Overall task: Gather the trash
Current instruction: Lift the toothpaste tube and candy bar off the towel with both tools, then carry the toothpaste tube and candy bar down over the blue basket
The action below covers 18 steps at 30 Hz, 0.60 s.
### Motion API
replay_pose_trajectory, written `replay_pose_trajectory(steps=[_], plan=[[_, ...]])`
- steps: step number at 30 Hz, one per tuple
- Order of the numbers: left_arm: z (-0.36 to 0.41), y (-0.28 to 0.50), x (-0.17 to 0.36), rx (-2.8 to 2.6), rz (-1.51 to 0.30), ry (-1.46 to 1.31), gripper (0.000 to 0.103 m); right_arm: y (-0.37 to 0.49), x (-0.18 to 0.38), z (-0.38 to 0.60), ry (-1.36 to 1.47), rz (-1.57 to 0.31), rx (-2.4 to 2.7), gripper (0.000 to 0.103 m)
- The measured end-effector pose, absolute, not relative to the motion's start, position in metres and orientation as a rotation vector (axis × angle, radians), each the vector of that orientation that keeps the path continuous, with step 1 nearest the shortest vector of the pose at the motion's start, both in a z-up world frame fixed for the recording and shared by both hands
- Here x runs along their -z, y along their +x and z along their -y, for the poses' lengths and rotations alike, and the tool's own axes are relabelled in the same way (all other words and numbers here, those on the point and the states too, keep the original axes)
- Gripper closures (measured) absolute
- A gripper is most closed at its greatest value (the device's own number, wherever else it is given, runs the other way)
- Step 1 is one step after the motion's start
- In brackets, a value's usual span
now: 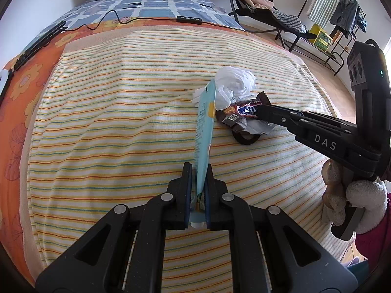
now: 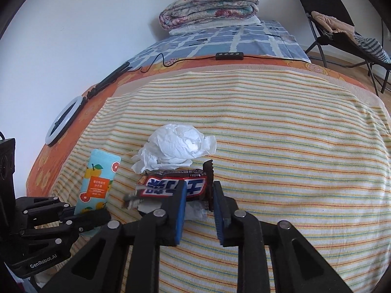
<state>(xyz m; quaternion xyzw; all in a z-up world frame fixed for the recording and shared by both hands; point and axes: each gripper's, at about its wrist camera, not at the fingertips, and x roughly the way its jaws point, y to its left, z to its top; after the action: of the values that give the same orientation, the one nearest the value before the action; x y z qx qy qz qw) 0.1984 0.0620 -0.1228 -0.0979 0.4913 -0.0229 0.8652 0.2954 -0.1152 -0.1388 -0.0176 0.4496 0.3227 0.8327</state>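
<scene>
My left gripper is shut on a light blue tube with orange fruit print, held edge-on above the striped towel; it shows in the right wrist view too. My right gripper has its jaws around a brown candy bar wrapper, with a gap still between the blue pads; the wrapper also shows in the left wrist view. A crumpled white tissue lies just behind the wrapper. A dark ring-shaped piece lies under the wrapper.
The striped towel covers an orange floral sheet on a bed. A ring light, a cable with a remote and folded quilts lie farther back. A folding chair stands at the right.
</scene>
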Motion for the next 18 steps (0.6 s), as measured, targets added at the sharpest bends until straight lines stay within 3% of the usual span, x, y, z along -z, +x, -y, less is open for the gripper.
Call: replay_pose_trajectory(steps=[18], plan=[[-0.072, 0.173, 0.098, 0.024, -0.988, -0.233, 0.099, 0.257, 0.069, 0.135, 0.0, -0.841, -0.741, 0.103]])
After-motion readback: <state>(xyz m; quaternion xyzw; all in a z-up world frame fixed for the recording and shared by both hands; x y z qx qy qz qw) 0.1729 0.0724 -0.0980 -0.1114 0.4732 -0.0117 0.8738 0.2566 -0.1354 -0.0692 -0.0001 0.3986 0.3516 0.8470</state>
